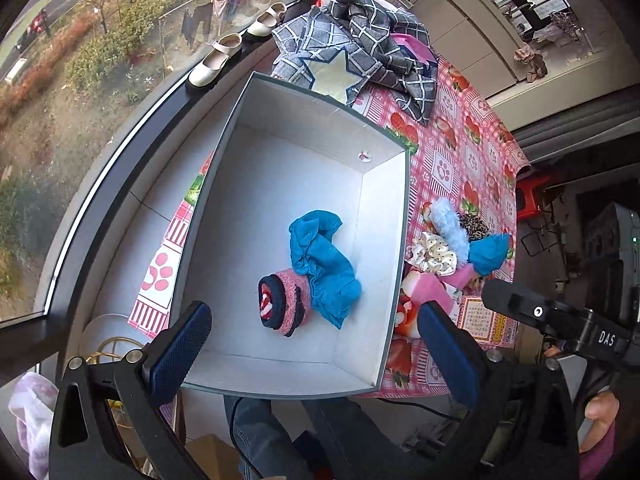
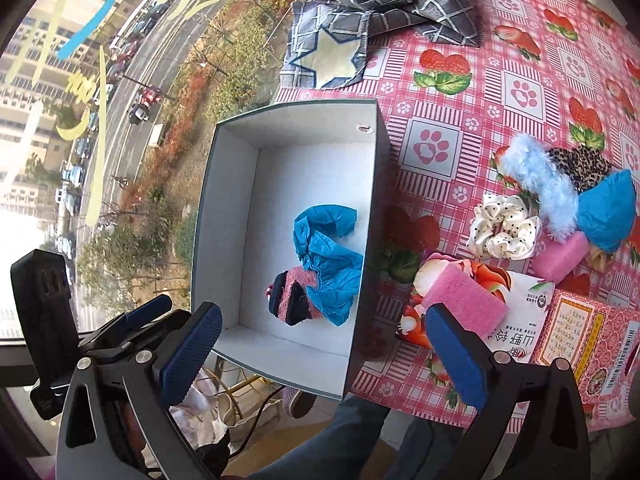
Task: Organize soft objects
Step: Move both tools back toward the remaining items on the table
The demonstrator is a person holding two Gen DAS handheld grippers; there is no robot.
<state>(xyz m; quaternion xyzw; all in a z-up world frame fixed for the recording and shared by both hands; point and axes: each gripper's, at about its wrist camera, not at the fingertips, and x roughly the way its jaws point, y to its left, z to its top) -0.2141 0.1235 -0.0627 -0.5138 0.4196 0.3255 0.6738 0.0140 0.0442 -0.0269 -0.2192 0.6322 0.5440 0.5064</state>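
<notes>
A grey box with a white inside (image 1: 240, 128) (image 2: 208, 184) sits on the pink strawberry tablecloth (image 1: 452, 152) (image 2: 440, 92). On its floor lie a crumpled blue cloth (image 1: 324, 260) (image 2: 324, 252) and a rolled pink and navy sock (image 1: 284, 304) (image 2: 292, 296), touching each other. My left gripper (image 1: 316, 344) hangs open above the box's near end with nothing between its fingers. My right gripper (image 2: 324, 344) is open too, empty, astride the box's near right corner. Right of the box lie a pale blue fluffy scrunchie (image 1: 450, 224) (image 2: 540, 184), a cream dotted scrunchie (image 2: 504, 232), a leopard one (image 2: 580, 164), another blue cloth (image 2: 608, 212) and a pink sponge (image 2: 464, 292).
A grey checked garment with a yellow star (image 1: 360, 52) (image 2: 360, 20) is heaped beyond the box. Printed packets (image 2: 580, 340) lie at the table's near right. A window ledge with cream shoes (image 1: 216, 60) runs along the left. A person's jeans-clad legs (image 1: 260, 432) stand below the table edge.
</notes>
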